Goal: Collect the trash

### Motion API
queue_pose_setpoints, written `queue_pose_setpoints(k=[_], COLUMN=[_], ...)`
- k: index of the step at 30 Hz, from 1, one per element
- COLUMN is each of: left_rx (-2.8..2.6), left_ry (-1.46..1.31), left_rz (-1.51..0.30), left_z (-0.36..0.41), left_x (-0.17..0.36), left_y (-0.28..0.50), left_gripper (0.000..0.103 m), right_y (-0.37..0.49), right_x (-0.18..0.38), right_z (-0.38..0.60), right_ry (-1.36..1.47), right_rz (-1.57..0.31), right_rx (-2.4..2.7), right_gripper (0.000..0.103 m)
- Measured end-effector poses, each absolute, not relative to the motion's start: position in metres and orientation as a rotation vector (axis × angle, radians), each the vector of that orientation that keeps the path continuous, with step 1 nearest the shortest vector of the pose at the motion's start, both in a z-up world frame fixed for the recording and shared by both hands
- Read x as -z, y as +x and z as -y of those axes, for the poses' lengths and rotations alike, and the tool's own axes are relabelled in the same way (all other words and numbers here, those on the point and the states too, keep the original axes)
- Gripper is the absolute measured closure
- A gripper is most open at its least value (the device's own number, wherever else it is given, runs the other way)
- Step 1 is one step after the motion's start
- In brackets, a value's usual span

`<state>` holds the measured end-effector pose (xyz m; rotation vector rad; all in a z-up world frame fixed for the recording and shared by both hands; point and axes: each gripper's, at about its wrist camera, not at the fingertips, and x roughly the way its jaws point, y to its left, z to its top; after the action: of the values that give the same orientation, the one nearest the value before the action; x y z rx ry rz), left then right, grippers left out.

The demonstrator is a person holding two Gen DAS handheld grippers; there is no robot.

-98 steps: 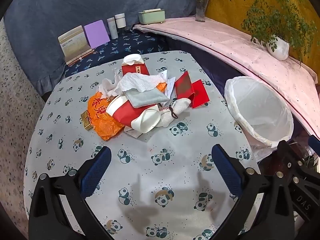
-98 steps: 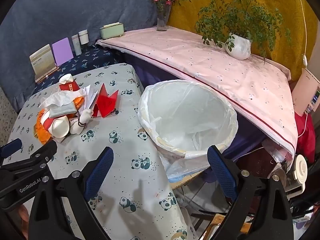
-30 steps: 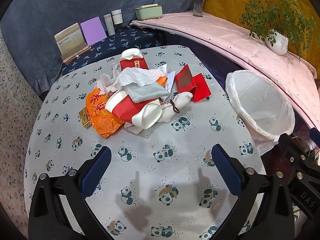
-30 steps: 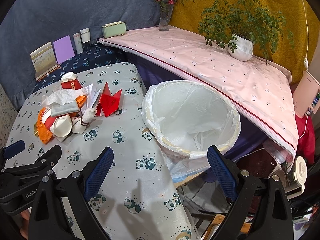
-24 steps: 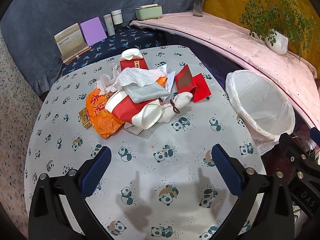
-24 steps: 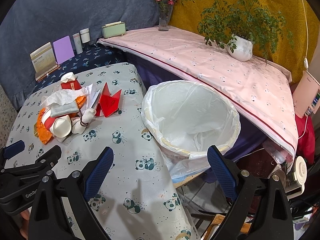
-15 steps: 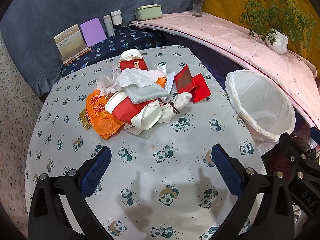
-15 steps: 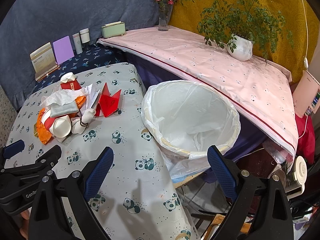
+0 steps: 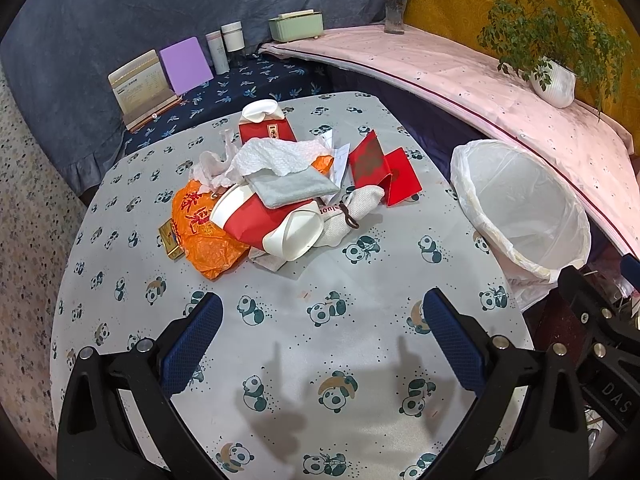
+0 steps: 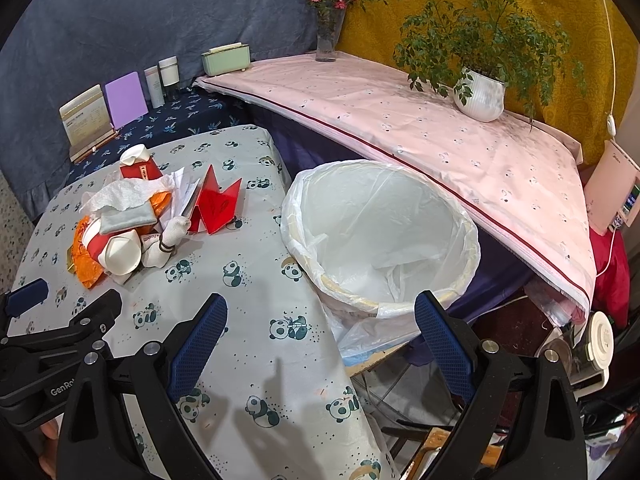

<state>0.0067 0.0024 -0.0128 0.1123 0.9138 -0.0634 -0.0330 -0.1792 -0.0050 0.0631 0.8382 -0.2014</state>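
Observation:
A trash pile [image 9: 276, 196] lies mid-table on the panda cloth: an orange bag [image 9: 204, 232], a red-and-white paper cup [image 9: 272, 228], white tissue [image 9: 276, 156], a grey cloth [image 9: 292, 186], a tied white pouch [image 9: 352, 216], red envelopes [image 9: 384, 168] and a red carton [image 9: 266, 128]. The pile also shows in the right wrist view [image 10: 132, 224]. A bin with a white liner [image 10: 380, 236] stands off the table's right edge, also in the left view [image 9: 520, 204]. My left gripper [image 9: 320, 340] is open and empty, short of the pile. My right gripper [image 10: 320, 340] is open and empty, near the bin.
A small gold box [image 9: 170, 236] lies left of the orange bag. Behind the table a dark bench holds a card stand [image 9: 140, 84], purple board [image 9: 186, 66] and bottles [image 9: 224, 50]. A pink-covered ledge [image 10: 420, 120] carries a potted plant [image 10: 480, 96] and a flower vase [image 10: 326, 40].
Both views have shifted only slightly over the last second. Nothing on the table has moved and both grippers stay open.

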Motion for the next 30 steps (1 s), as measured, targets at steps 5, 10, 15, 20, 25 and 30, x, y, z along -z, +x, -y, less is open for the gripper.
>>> queue_pose_setpoints(k=[5,10,15,20,25,30], left_rx=[0.061,0.057,0.064,0.060,0.035,-0.009], left_ry=[0.111,0.113,0.107,0.089,0.056,0.025], left_rz=[-0.916,-0.913,-0.910,-0.902,-0.916,-0.922], left_z=[-0.003,-0.005,-0.011,-0.021,-0.039,-0.062], left_x=[0.013,0.015,0.018,0.020,0.025,0.031], left_y=[0.007,0.009,0.011,0.014,0.023,0.032], left_gripper=[0.007,0.007,0.007,0.007,0.007,0.007], right_y=[-0.033,-0.033,-0.030,-0.025,-0.015,-0.001], right_x=[0.007,0.008,0.009,0.011,0.013,0.018], right_z=[0.179,0.177,0.172,0.162,0.152,0.140], right_ry=[0.064,0.060,0.047,0.029,0.012,0.022], right_rz=[-0.839,-0.840,-0.852,-0.862,-0.875,-0.898], right_rx=[0.208,0.215,0.212,0.200,0.184,0.149], right_gripper=[0.012,0.012,0.012,0.012,0.012,0.012])
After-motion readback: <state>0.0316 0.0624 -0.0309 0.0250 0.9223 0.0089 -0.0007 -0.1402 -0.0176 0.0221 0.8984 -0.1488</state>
